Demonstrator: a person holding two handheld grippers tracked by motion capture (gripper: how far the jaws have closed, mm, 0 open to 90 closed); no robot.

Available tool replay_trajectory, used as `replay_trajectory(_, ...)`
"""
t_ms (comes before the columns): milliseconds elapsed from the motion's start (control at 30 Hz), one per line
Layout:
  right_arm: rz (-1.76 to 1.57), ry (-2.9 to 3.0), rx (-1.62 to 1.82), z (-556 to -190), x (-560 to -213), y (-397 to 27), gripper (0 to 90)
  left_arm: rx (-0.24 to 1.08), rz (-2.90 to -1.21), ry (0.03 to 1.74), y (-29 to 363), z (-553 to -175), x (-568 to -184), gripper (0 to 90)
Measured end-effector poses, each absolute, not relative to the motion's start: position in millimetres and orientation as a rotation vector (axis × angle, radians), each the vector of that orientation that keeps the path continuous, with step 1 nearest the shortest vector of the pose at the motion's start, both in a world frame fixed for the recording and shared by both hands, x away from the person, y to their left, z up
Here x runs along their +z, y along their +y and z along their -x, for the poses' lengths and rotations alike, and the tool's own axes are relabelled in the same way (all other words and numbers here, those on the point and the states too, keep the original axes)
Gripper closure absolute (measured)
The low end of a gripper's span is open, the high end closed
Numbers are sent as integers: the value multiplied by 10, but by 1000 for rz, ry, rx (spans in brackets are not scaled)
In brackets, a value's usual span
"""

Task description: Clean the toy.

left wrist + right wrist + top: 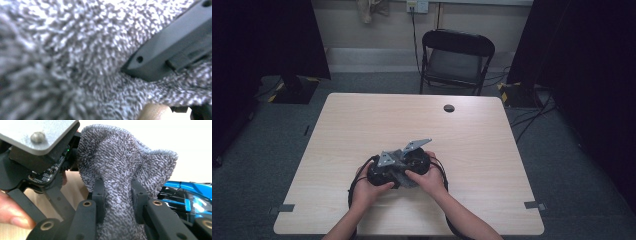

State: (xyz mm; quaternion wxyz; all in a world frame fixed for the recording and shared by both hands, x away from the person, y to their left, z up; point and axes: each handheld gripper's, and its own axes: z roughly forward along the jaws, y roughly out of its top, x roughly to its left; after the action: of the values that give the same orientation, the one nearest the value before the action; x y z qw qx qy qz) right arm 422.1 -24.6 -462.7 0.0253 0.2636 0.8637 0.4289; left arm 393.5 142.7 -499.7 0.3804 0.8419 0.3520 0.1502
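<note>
A grey terry cloth [120,167] stands bunched up between the two black jaws of my right gripper [118,191], which is shut on it. In the high view both hands hold the grippers close together near the table's front middle, the right gripper [418,161] beside the left gripper [379,172], with the cloth [406,177] between them. The left gripper's body [37,167] with its grey plate sits right against the cloth's upper left. In the left gripper view the cloth [75,62] hangs blurred, very close to the camera, and hides that gripper's own jaws; a black jaw piece [170,50] crosses at the right.
The pale wooden table [362,120] has a round cable hole [449,108] near its far edge. A black folding chair [456,55] stands behind it. A glossy blue and black thing [185,197] lies just right of the cloth.
</note>
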Motion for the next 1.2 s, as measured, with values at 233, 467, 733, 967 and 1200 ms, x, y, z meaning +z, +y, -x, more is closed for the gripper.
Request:
replay_trajectory(233, -854, 2642, 1347, -4292, -4628, -299, 713, 374, -2142, 904, 1424, -3932, -5000, 241)
replay_trajectory(467, -888, 2627, 1349, -4366, -4620, -332, 713, 375, -2144, 904, 1424, -3933, -4999, 241)
replay_trajectory(733, -921, 2613, 1350, -4448, -4613, -371, 713, 375, -2144, 904, 1423, -3933, -4999, 241)
replay_trajectory(967, -955, 2592, 1330, -4543, -4606, -407, 713, 375, -2145, 903, 1422, -3933, -4999, 241)
replay_trajectory(1200, -993, 2542, 1332, -4627, -4649, -495, 707, 375, -2144, 904, 1422, -3933, -4999, 241)
